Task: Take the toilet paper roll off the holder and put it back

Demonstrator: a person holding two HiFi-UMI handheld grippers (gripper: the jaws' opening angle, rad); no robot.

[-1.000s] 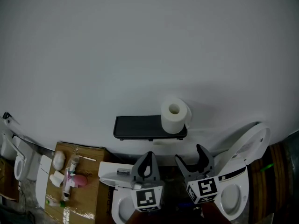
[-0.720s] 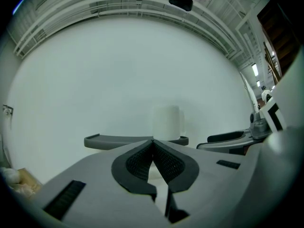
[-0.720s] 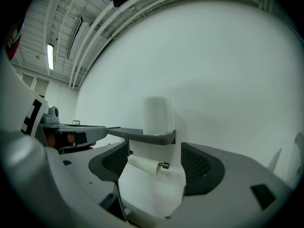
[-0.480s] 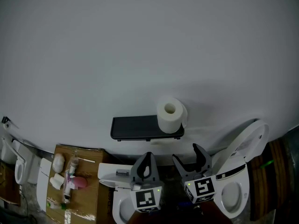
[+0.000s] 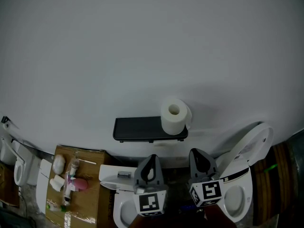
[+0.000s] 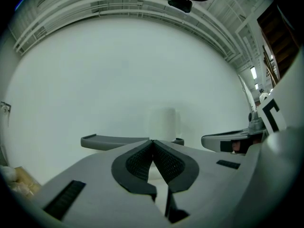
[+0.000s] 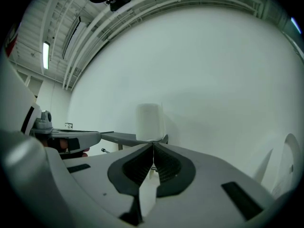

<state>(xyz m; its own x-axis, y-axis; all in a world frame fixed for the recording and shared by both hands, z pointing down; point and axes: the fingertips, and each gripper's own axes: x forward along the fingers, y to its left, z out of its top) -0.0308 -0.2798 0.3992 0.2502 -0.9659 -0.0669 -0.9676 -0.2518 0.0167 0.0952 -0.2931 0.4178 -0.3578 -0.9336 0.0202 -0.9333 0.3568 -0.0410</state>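
Two grippers: both low in the head view, short of the wall, neither touching the roll.
Holder (image 5: 137, 128): black wall shelf, bare along its left part.
Left gripper (image 5: 151, 156): jaws together with nothing between them, pointing level at the shelf's edge.
Toilet paper roll (image 5: 174, 117): upright on end at the holder's right end, which is where the task wants it.
Right gripper (image 5: 198, 152): jaws have just been closing and the pads now meet on nothing. The roll stands ahead of them, well apart.
Stage: fits a roll waiting to come off, or one already put back. Can't tell which.
Handling: the roll looks soft and sits close to the shelf's right edge. My read is that any approach should stay level and centred, since a sideways nudge could tip it off.
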